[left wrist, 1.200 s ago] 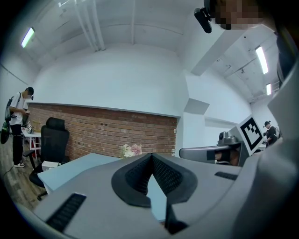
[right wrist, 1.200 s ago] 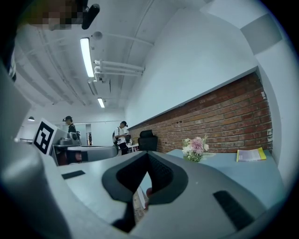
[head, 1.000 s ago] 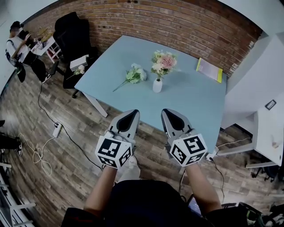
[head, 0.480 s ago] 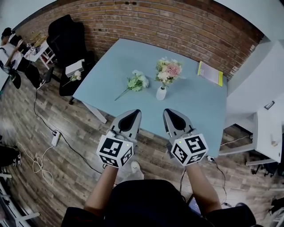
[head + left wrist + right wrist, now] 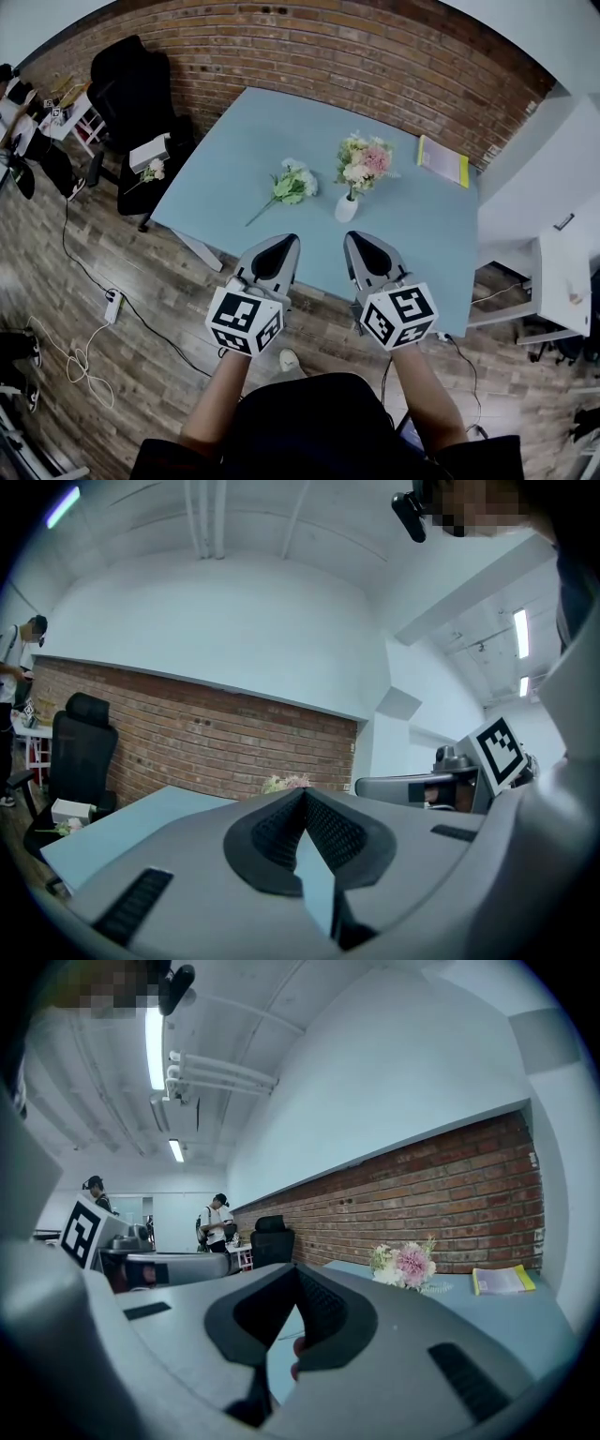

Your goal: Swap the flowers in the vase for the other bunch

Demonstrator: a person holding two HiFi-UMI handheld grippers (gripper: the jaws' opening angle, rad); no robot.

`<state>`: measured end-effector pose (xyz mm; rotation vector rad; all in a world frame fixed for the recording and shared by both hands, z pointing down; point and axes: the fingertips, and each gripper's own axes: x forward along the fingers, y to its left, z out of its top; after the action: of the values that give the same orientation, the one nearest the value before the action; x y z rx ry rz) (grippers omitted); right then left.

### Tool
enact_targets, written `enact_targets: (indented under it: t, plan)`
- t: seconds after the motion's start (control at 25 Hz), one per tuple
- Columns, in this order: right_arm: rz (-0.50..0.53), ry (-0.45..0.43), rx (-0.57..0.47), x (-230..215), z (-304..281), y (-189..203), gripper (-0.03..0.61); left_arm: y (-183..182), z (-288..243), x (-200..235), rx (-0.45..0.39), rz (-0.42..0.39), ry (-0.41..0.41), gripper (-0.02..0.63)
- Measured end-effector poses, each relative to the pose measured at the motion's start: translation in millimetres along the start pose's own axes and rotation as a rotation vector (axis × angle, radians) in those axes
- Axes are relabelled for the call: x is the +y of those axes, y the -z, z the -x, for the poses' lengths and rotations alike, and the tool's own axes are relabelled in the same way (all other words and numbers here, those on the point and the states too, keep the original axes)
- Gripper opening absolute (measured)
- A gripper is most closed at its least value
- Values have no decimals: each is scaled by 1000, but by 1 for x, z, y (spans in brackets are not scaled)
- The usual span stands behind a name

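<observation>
Your left gripper (image 5: 278, 241) and right gripper (image 5: 362, 238) are clenched empty near the table (image 5: 422, 225); the vase (image 5: 346, 208) of flowers (image 5: 364, 161) stands ahead, seemingly nearer the right, with the spare bunch (image 5: 291, 184) lying left.

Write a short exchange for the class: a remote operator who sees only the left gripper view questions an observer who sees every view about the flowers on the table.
Operator: I only see flower tops. Are they in a vase?
Observer: Yes. The head view shows the pink and cream bunch standing upright in a small white vase.
Operator: Where is the other bunch?
Observer: The green and white bunch lies flat on the table, left of the vase and apart from it.
</observation>
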<state>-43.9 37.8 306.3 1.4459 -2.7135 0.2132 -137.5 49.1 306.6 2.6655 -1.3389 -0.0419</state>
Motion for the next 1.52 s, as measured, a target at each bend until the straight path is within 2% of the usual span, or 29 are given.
enact_targets:
  t: [0.4, 0.84, 1.52]
  plan:
    - [10, 55, 20, -7, -13, 4, 12, 6, -5, 21, 9, 38, 21, 3]
    - [4, 66, 29, -28, -30, 11, 12, 12, -29, 27, 27, 34, 29, 3]
    - [-30, 74, 61, -99, -61, 25, 12, 22, -106, 31, 73, 37, 35, 3]
